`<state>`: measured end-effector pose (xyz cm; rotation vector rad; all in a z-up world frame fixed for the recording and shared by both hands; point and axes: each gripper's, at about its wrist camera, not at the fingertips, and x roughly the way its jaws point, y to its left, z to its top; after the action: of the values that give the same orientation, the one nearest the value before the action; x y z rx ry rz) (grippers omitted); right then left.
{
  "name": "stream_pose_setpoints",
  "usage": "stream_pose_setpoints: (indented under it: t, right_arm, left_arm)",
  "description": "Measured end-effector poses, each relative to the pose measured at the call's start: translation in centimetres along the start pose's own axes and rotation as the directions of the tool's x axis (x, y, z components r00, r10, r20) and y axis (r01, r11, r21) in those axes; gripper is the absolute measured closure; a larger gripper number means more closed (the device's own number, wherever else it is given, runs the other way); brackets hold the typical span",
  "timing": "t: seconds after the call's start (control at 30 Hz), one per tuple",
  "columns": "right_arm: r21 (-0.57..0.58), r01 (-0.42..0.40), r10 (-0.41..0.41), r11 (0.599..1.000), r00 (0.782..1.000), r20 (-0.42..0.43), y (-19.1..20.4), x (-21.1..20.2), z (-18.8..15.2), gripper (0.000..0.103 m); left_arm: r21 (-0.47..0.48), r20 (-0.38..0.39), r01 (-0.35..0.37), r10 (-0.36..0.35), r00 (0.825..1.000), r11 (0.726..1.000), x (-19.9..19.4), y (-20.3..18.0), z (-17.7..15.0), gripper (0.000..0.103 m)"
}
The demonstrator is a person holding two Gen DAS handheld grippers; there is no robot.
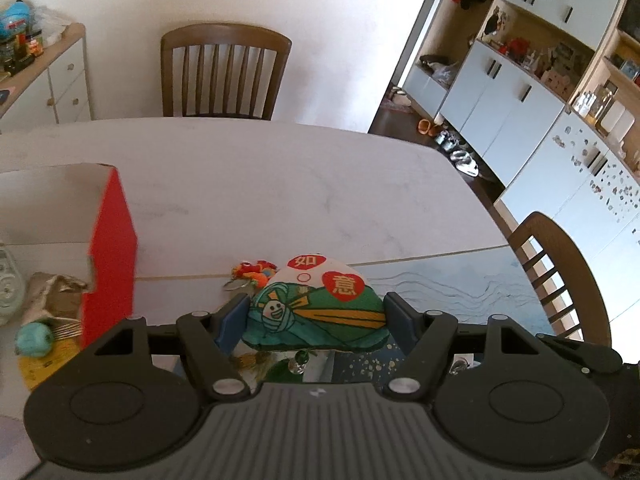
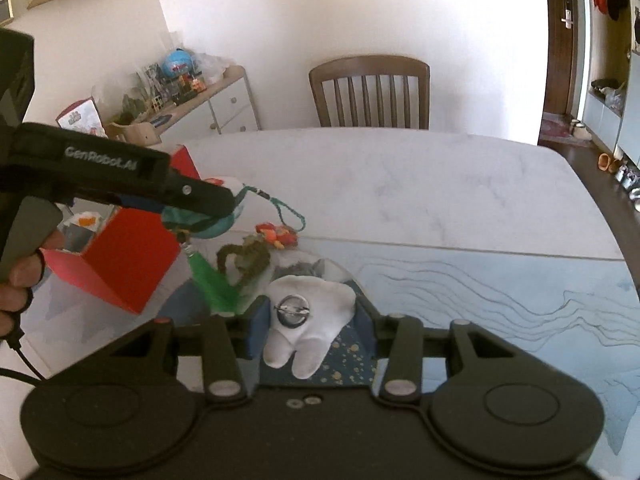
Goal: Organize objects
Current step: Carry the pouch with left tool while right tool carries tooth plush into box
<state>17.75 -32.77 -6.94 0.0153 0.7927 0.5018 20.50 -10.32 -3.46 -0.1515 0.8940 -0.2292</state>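
Note:
My left gripper is shut on a green and white fabric charm with red hearts and holds it above the table. In the right wrist view the left gripper carries the charm beside the open red box, its green tassel hanging down. My right gripper is open around a white tooth-shaped plush with a metal ring lying on the blue mat. A small orange and red knitted keychain lies on the table; it also shows in the right wrist view.
The red box stands left on the white marble table. A dark green knitted piece and a grey item lie behind the plush. A teal yarn ball, forks and crumpled paper lie left. Wooden chairs stand around.

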Motion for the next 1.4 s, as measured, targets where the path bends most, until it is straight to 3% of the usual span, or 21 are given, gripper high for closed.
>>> stream_pose_setpoints:
  t: [0.5,1.07,1.4]
  right_arm:
    - [-0.064,0.002,0.000,0.998,0.999,0.043,6.6,-0.6,3.5,0.059]
    - [-0.164,-0.059,0.070,0.985,0.996,0.064,18.5,2.5,7.5,0.059]
    - [-0.212,-0.067,0.074,0.975,0.997,0.025,24.2,6.9,8.4,0.058]
  left_arm:
    - [0.009,0.071,-0.016,0.016,0.997,1.000,-7.7,4.4,1.9,0.031]
    - [-0.058,0.100,-0.127,0.133,0.986,0.990,-13.3,17.1,2.6,0.031]
    - [-0.068,0.049,-0.169,0.173,0.984,0.983,-12.8,23.5,1.6,0.031]
